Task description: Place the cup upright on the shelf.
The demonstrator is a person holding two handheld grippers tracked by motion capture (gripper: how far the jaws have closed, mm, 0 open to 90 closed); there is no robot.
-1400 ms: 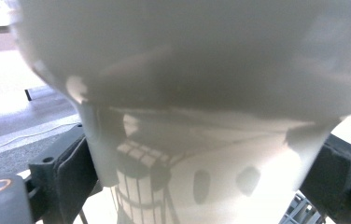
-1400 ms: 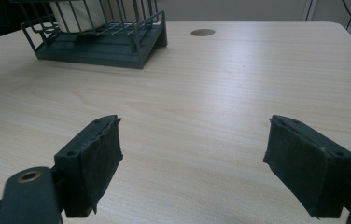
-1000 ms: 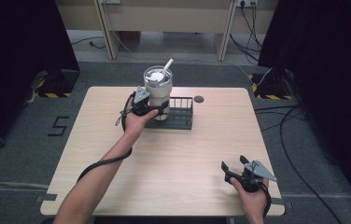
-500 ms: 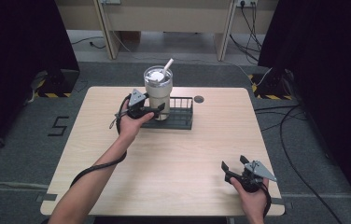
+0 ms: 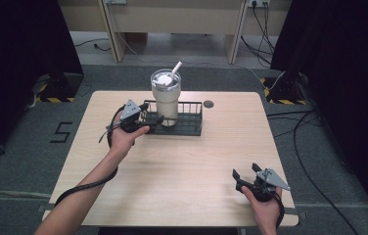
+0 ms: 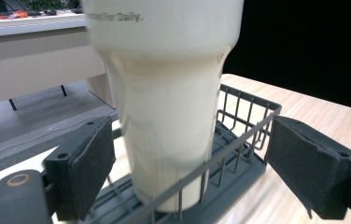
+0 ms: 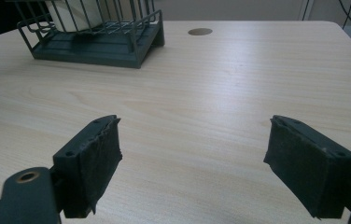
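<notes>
Blurring, perhaps, tumbler [image 6: 164, 102] lettering

Counter [image 5: 182, 161]: carries everything; the person's forearms come in from its near edge.
Wire basket [image 5: 192, 120]: on the counter's far middle.
Tumbler [image 5: 166, 100]: upright in the basket's left part, straw [image 5: 175, 68] leaning right.
Cable hole [image 5: 208, 104]: in the counter just right of the basket.
Left gripper [image 5: 150, 118]: at the basket's left end, jaws spread either side of the tumbler's base.
Right gripper [image 5: 244, 171]: near the front right corner, well apart from the basket.
</notes>
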